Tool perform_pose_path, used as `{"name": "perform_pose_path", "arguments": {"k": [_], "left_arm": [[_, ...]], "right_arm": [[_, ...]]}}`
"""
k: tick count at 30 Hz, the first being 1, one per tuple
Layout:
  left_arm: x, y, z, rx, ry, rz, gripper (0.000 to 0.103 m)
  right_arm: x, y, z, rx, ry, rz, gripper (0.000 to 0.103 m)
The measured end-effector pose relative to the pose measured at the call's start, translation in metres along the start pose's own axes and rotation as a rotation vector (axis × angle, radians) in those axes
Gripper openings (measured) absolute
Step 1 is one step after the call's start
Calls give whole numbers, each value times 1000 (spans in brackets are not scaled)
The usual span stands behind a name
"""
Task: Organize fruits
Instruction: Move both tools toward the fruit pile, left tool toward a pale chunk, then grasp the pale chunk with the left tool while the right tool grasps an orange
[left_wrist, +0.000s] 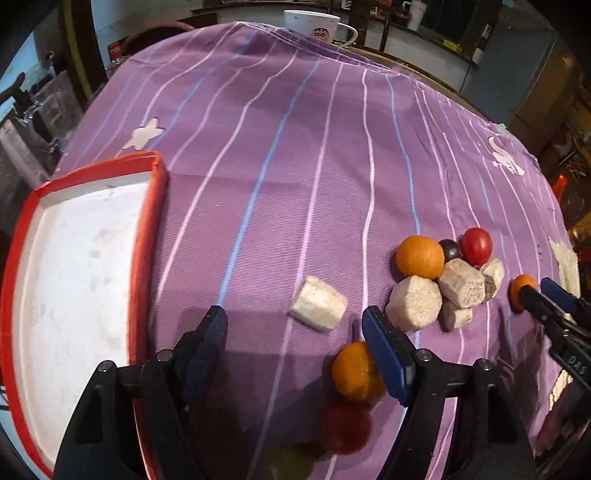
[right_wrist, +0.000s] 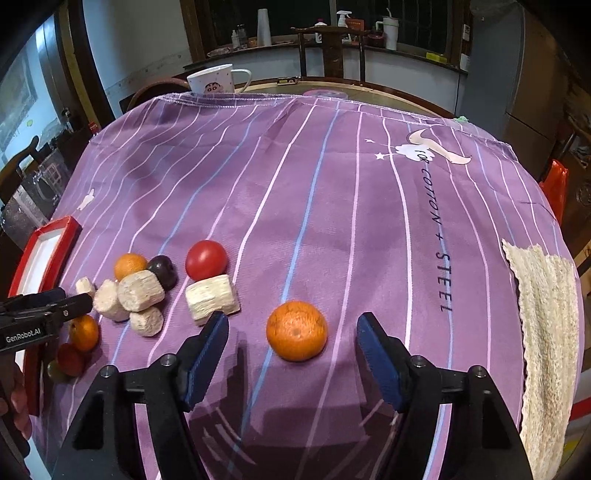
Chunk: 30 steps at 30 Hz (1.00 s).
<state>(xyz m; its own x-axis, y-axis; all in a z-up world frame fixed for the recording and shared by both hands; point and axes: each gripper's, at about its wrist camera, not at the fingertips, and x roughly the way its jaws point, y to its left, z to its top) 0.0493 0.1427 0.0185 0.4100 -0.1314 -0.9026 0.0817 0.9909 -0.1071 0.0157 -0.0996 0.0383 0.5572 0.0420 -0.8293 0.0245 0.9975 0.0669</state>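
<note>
In the right wrist view a mandarin (right_wrist: 297, 330) lies on the purple striped cloth between the fingers of my right gripper (right_wrist: 291, 332), with a gap on both sides; the jaws stand open. My left gripper (left_wrist: 295, 332) is open too. A smaller mandarin (left_wrist: 352, 371) sits just inside its right finger (left_wrist: 384, 350), partly hidden by it, and a red fruit (left_wrist: 345, 428) lies below that. A beige chunk (left_wrist: 317, 308) rests just past the left gripper's tips. The red-rimmed white tray (left_wrist: 147, 240) is at the left.
A pile of beige chunks (right_wrist: 140, 291), an orange (right_wrist: 129, 266), a dark plum (right_wrist: 162, 271) and a red tomato (right_wrist: 206, 259) sits left of my right gripper. A woven beige mat (right_wrist: 546, 332) lies at the right edge. A white mug (right_wrist: 214, 79) stands at the back.
</note>
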Motion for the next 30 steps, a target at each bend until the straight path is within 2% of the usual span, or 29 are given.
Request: {"name": "perform_pose_path", "arguments": {"k": [3, 4, 7, 9, 10, 14, 18, 22, 26, 30], "left_arm": [[3, 0, 3, 6, -2, -19, 67], [4, 0, 3, 5, -2, -29, 61], [5, -2, 5, 11, -10, -24, 48], [5, -5, 4, 26, -15, -49, 37], [5, -7, 3, 31, -14, -63, 32], [4, -14, 0, 43, -16, -42, 31], [-7, -3, -5, -9, -21, -60, 31], [-31, 15, -9, -68, -60, -76, 31], [-58, 43, -8, -127, -113, -69, 31], [-76, 79, -8, -188, -145, -44, 31]], "right_arm": [[9, 1, 1, -1, 22, 0, 70], [11, 1, 1, 0, 30, -1, 68], [17, 1, -1, 3, 49, -3, 54], [18, 1, -2, 4, 56, -4, 43], [19, 0, -2, 6, 56, -10, 40], [17, -6, -3, 32, 66, 17, 39], [10, -8, -6, 52, 66, 36, 39], [-5, -2, -6, 51, 45, 64, 39], [-24, 18, 2, 23, 12, 120, 39], [-36, 57, 14, -36, -2, 198, 39]]}}
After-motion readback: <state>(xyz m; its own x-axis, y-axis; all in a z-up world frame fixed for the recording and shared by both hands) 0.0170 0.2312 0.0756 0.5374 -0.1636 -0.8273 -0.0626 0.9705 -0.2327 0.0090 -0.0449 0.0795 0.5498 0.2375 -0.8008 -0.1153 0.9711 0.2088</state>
